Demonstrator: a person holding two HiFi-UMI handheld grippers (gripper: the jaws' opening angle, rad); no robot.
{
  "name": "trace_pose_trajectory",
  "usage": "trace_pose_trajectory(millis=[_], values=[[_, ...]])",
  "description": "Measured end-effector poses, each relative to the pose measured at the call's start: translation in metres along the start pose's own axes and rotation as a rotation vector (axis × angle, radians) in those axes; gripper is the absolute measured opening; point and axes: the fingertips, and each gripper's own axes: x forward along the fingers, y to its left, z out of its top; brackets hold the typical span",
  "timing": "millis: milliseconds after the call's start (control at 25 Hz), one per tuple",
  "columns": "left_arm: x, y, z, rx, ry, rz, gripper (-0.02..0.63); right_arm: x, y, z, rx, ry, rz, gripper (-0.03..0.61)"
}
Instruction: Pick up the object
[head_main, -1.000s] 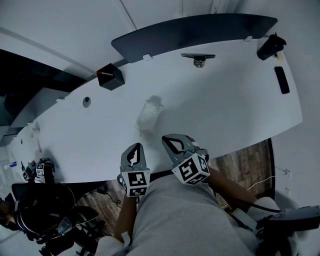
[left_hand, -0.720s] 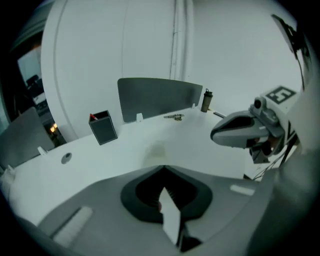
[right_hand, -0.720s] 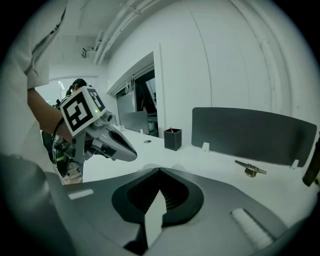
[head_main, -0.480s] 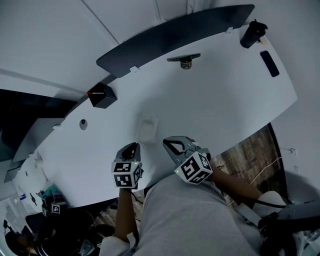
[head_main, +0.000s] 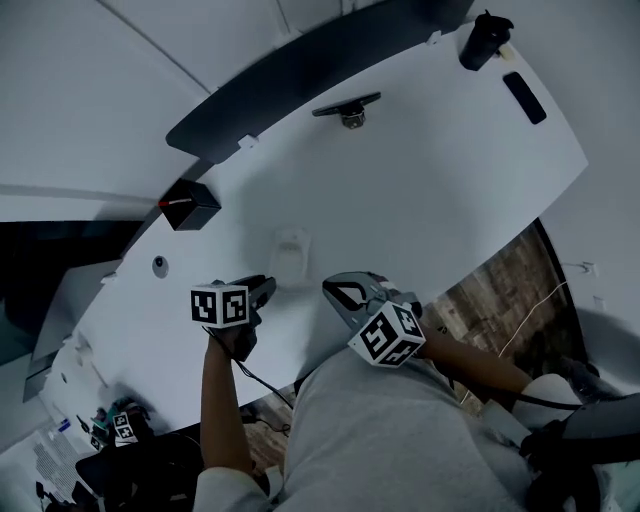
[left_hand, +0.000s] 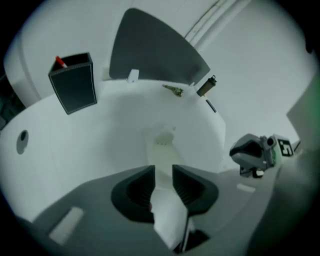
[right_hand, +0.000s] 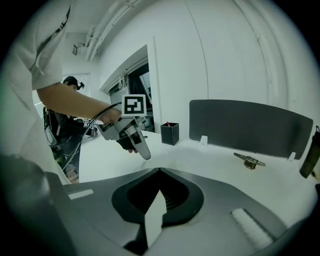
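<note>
White object (left_hand: 162, 142) is faced by left tongs (left_hand: 163, 175), just opening, empty; narrow gap may shove it. Right tongs (right_hand: 159, 175) pressed together.

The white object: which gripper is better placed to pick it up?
Left. The left gripper aims at the object; its jaws have just been opening, nothing between them yet. The right gripper is shut.

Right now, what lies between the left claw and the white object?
Only bare table separates the left claw from the white object; the left gripper view shows it.
</note>
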Motion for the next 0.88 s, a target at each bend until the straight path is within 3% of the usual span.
trace_pose_trajectory(millis=[160, 400, 680, 880], values=[[0.014, 0.013, 0.005, -0.036, 0.186, -0.108, 0.166, -0.001, -0.006, -0.006, 0.021, 0.013, -0.023, 0.003], [0.041, 0.006, 0.011, -0.067, 0.327, -0.243, 0.205, -0.002, -0.019, -0.012, 0.061, 0.025, -0.061, 0.002], [0.06, 0.001, 0.01, -0.077, 0.363, -0.275, 0.206, -0.002, -0.031, -0.02, 0.092, 0.044, -0.071, 0.003], [0.064, -0.006, 0.013, -0.081, 0.304, -0.302, 0.204, 0.004, -0.033, -0.022, 0.097, 0.056, -0.055, 0.002]])
